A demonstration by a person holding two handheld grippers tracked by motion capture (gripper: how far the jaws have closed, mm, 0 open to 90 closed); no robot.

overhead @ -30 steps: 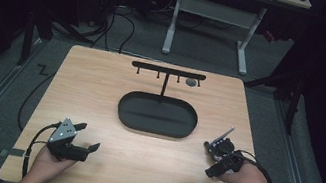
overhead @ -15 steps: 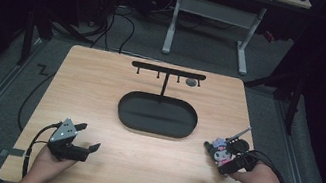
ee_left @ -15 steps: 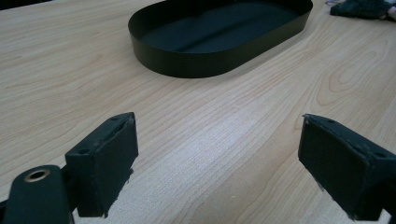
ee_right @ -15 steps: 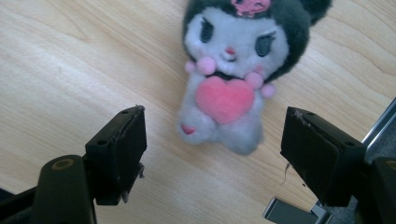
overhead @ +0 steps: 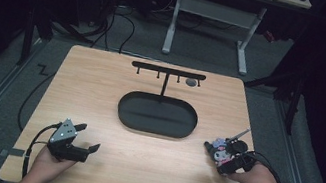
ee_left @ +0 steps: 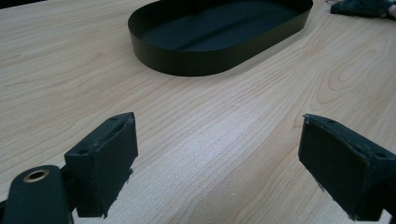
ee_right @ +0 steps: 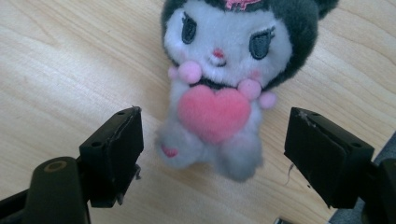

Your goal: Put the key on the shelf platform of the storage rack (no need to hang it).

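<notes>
A small plush toy (overhead: 217, 148) with a dark hood, white face and pink heart (ee_right: 219, 93) lies face up on the wooden table (overhead: 100, 90), right of the black oval tray (overhead: 154, 131). My right gripper (overhead: 222, 159) hovers over it at the front right. Its jaws (ee_right: 217, 133) have just been opening and now stand open on either side of the toy's body, with neither pad touching it. At the front left my left gripper (overhead: 88, 138) rests low over bare wood, open with nothing between its pads (ee_left: 215, 135).
The tray's wall (ee_left: 187, 60) lies ahead of the left gripper. A black T-shaped stand (overhead: 167, 70) with several hooks rises from the tray's far side, with a small ring (overhead: 192, 82) hanging from it. A desk frame and cables sit on the floor beyond the table.
My right hand has shifted to the right and a little lower, and its jaws have spread apart around the plush toy. The left hand has stayed put.
</notes>
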